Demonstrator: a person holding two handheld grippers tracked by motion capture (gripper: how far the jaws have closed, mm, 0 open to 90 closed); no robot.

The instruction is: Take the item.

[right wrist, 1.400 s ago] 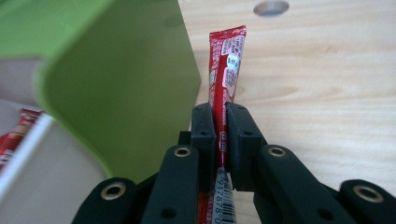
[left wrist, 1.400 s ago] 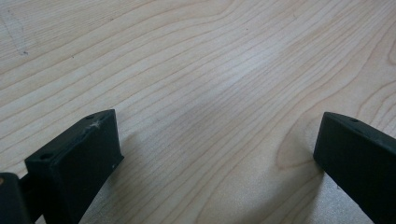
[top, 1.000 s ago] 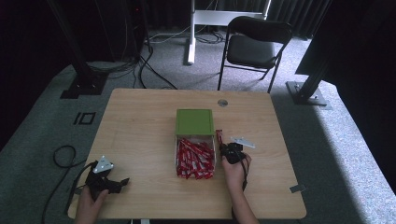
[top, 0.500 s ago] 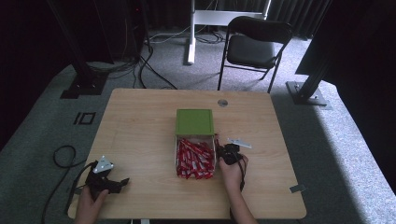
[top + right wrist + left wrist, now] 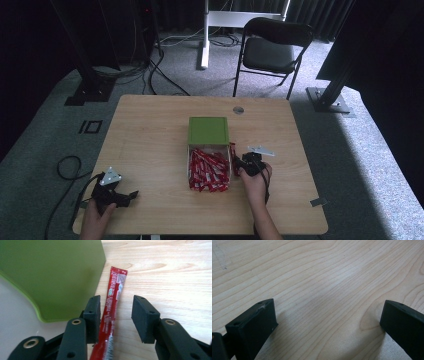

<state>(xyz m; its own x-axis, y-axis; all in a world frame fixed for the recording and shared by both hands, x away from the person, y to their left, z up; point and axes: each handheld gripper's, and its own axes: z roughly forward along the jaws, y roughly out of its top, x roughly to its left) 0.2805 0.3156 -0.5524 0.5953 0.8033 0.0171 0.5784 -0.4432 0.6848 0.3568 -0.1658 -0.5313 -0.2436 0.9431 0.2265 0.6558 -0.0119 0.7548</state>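
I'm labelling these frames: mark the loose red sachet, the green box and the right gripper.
loose red sachet [image 5: 112,305], right gripper view, middle of its printed face between the jaws.
green box [image 5: 208,131], high view, centre of its green lid.
right gripper [image 5: 116,315], right gripper view, midway between its open jaws.

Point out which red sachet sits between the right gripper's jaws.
It is the lone red sachet lying on the table just outside the green box, between the open jaws of the right gripper. The other sachets are piled inside the box.
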